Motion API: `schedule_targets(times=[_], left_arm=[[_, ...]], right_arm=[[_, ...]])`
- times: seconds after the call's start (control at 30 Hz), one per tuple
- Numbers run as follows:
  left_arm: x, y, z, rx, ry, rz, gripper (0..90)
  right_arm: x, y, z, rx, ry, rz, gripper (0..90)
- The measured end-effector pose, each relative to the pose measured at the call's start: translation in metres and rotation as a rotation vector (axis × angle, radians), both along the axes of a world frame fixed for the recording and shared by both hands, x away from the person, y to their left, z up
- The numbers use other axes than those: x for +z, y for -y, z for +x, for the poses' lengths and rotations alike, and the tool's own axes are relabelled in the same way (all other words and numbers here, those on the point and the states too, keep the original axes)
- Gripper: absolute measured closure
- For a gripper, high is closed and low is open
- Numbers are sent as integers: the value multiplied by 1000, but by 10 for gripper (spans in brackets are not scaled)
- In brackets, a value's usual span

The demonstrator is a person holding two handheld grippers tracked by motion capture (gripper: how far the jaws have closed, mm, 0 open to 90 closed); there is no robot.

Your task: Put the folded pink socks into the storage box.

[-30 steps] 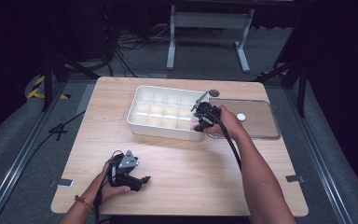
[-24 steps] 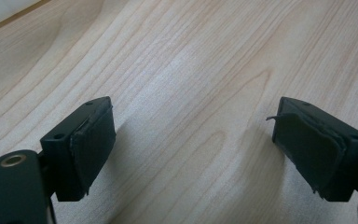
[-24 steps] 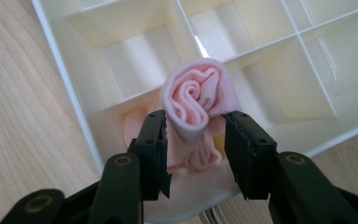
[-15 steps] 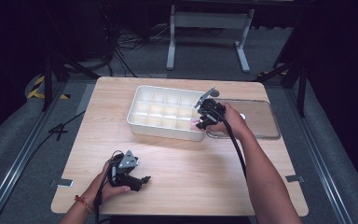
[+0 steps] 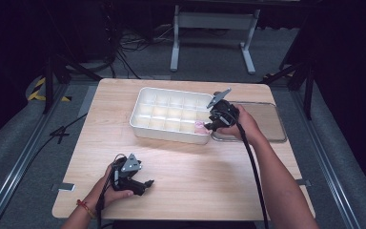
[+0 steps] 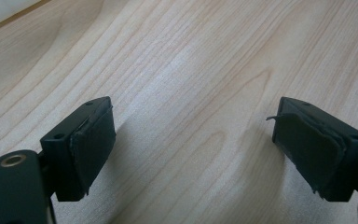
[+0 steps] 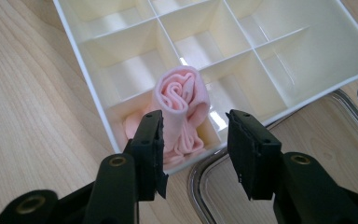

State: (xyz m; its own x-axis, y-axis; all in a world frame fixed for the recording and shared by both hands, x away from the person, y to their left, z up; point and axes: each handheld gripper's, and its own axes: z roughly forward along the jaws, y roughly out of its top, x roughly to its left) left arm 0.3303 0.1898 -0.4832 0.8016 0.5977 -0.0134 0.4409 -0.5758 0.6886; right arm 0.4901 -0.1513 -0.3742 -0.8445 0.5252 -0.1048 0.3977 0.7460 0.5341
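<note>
So the pink rolled cloth (image 7: 181,105) is sitting in the corner cell of the white divided tray (image 7: 307,51), the corner nearest the flat metal tray (image 7: 214,186) that's lying right beside it on the worktop (image 5: 195,176). The right hand-held gripper (image 7: 193,149) is hovering right at that cell with its jaws parted around the roll; one pad looks like it's brushing the cloth, the other is standing clear, so it isn't clamping anything as far as I can tell. The left hand-held gripper (image 6: 193,144) is resting on bare wood well away from the divided tray, toward the person's edge, jaws spread wide with nothing between them. About the cloth: it's looking soft and light, loosely wound, with some slack fabric bunching at the bottom of the cell. My guess is it's going to squash and maybe unroll if pinched at one loose layer. Best bet is probably squeezing across the whole roll near the upper end, where it's poking up above the dividers, since the cell walls are crowding the lower part.
</note>
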Motion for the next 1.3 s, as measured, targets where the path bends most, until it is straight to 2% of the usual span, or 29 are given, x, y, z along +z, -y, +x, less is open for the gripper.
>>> schedule_targets(times=[0.53,0.7,0.87,1.13,1.3], left_arm=[[0,0,0,2,-1,4,132],[0,0,0,2,-1,4,132],[0,0,0,2,0,4,132],[0,0,0,1,1,5,131],[0,0,0,0,1,4,131]], right_arm=[[9,12,-19,-20,98,29,476],[7,13,-26,-19,115,13,455],[7,16,-28,-13,123,17,446],[6,20,-37,-15,149,-10,435],[4,24,-42,-22,157,-7,421]])
